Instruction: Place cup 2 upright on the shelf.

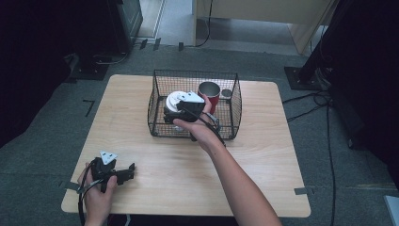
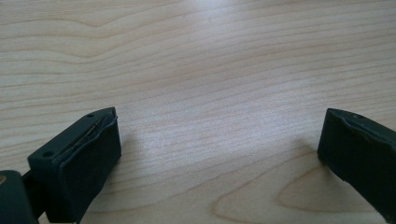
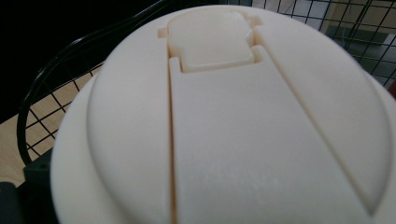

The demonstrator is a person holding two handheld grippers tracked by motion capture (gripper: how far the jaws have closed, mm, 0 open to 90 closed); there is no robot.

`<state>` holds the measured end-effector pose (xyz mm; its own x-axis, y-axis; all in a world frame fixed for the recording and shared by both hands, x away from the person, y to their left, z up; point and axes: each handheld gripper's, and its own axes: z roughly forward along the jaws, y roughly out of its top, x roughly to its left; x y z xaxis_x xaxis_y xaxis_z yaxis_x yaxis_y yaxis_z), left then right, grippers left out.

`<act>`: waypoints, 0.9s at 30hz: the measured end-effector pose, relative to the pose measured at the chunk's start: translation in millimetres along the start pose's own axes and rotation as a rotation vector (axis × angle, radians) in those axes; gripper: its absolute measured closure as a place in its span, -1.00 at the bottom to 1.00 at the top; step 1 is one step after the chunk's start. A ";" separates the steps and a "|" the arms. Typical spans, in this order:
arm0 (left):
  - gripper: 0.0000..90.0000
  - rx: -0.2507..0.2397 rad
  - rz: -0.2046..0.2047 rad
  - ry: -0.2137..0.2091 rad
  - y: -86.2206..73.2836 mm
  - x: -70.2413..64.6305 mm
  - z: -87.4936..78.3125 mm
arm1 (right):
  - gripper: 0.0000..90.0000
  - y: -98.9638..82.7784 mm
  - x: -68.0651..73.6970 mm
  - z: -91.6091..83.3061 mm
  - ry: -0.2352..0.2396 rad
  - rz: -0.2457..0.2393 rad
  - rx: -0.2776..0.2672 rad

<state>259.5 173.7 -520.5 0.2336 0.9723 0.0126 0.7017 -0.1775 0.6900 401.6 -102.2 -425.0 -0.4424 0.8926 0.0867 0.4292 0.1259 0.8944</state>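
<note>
The counter (image 1: 263, 155) is pale wood with rounded corners, standing on grey carpet; dark stands and cables (image 1: 324, 122) lie off its right side, and light cabinet bases stand beyond its far edge.

The left hand-held gripper (image 1: 128, 170) rests on the counter near the front left corner, held by the left hand (image 1: 96, 193). In the left gripper view its two black jaws stand wide apart with bare wood grain between them — nothing is held.

Ahead and to the right of it, a black wire basket (image 1: 157, 101) sits on the counter. The right hand-held gripper (image 1: 170, 113) reaches into the basket, right against a white lid (image 3: 224, 130), which sits close before its camera — whether its jaws clamp the lid I cannot tell. Just right of that gripper, inside the basket, stands a red cup (image 1: 210, 92), with a small grey cup (image 1: 226, 93) beside it.
</note>
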 end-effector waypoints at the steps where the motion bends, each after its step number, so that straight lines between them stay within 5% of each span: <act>1: -1.00 0.000 0.000 0.000 0.0 0.0 0.0 | -1.00 -0.1 -0.2 -0.8 0.004 0.000 -0.001; 27: -1.00 -0.001 -0.002 0.001 0.0 -0.2 0.0 | -1.00 -6.8 -8.5 -48.1 0.064 -0.078 -0.047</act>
<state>259.5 173.5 -520.6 0.2314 0.9728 0.0124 0.7013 -0.1756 0.6909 364.6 -131.4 -410.7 -0.5227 0.8514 0.0428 0.3548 0.1716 0.9191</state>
